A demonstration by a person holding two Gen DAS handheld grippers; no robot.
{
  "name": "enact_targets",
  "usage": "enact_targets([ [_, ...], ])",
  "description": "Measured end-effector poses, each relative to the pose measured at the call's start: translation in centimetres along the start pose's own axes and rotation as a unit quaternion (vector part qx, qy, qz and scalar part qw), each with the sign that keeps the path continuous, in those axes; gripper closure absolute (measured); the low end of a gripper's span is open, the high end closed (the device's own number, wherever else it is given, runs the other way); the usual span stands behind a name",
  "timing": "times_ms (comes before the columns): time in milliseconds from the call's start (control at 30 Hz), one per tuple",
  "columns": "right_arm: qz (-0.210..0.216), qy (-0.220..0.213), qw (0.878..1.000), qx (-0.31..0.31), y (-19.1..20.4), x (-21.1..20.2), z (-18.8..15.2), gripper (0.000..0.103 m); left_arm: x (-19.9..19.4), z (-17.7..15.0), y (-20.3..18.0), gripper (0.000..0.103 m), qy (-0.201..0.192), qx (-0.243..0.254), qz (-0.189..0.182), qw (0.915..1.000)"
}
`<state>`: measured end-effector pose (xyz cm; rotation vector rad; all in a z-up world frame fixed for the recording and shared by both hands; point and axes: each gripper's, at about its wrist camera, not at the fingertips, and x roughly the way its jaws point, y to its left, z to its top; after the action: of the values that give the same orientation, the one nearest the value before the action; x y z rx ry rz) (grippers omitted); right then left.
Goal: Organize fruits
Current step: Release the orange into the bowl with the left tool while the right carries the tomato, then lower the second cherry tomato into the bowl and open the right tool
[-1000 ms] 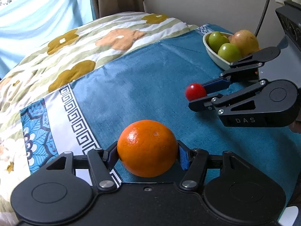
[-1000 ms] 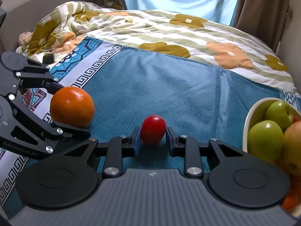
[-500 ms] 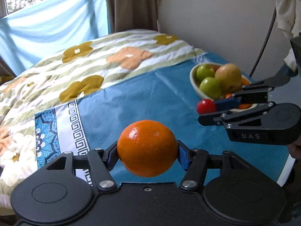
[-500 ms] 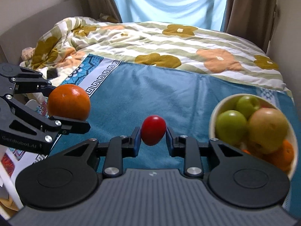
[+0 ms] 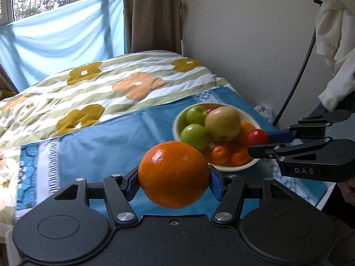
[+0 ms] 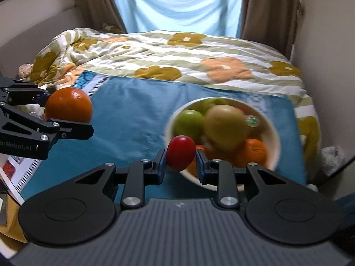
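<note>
My left gripper (image 5: 174,180) is shut on a large orange (image 5: 174,174), held in the air above the blue cloth (image 5: 111,137); the same orange (image 6: 68,108) shows at the left of the right wrist view. My right gripper (image 6: 180,163) is shut on a small red tomato (image 6: 180,153), which hangs over the near rim of the white bowl (image 6: 274,133). In the left wrist view the tomato (image 5: 257,137) sits at the bowl's (image 5: 177,122) right side. The bowl holds green apples (image 5: 195,136), a yellowish apple (image 5: 223,123) and small orange fruits (image 5: 219,154).
A flowered, striped quilt (image 6: 188,53) covers the bed beyond the cloth. A wall (image 5: 244,44) stands close on the right, with white clothes (image 5: 332,40) hanging and a dark cable (image 5: 295,84) running down. Curtains and a window (image 6: 177,4) lie behind the bed.
Both grippers have risen and swung toward the bowl with their fruit. The tomato, earlier over the cloth left of the bowl, now hangs over the bowl's near rim.
</note>
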<state>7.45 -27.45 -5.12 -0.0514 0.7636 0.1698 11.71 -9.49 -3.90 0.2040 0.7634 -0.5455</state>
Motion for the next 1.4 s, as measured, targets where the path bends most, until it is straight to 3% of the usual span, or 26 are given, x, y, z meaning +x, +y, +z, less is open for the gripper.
enact_targets([
  [333, -0.009, -0.009, 1.0, 0.008, -6.7, -1.1, -1.0, 0.06, 5.2, 1.1, -5.7, 0.037, 0.002, -0.008, -0.005, 0.9999],
  [567, -0.003, -0.002, 1.0, 0.006, -9.8, -0.2, -1.9, 0.06, 9.2, 1.0, -8.1, 0.037, 0.0, -0.017, 0.014, 0.9998],
  [833, 0.005, -0.001, 1.0, 0.004, -11.7, 0.7, -2.1, 0.06, 10.8, 0.5, -9.4, 0.037, -0.01, -0.005, 0.036, 0.9993],
  [1133, 0.015, 0.002, 1.0, -0.003, -12.4, 1.3, -2.2, 0.06, 11.8, 0.4, -9.4, 0.035, -0.002, -0.023, 0.036, 0.9991],
  [1200, 0.018, 0.001, 1.0, -0.003, -12.4, 1.4, -2.2, 0.06, 11.2, 0.6, -9.5, 0.019, -0.007, -0.02, 0.049, 0.9986],
  [1267, 0.021, 0.001, 1.0, -0.002, -12.3, 1.4, -2.2, 0.06, 10.6, 0.7, -9.6, 0.011, -0.019, -0.012, 0.054, 0.9983],
  [1400, 0.024, -0.001, 1.0, 0.001, -12.3, 1.4, -2.1, 0.06, 10.3, 0.7, -9.7, 0.011, -0.014, -0.005, 0.059, 0.9981],
])
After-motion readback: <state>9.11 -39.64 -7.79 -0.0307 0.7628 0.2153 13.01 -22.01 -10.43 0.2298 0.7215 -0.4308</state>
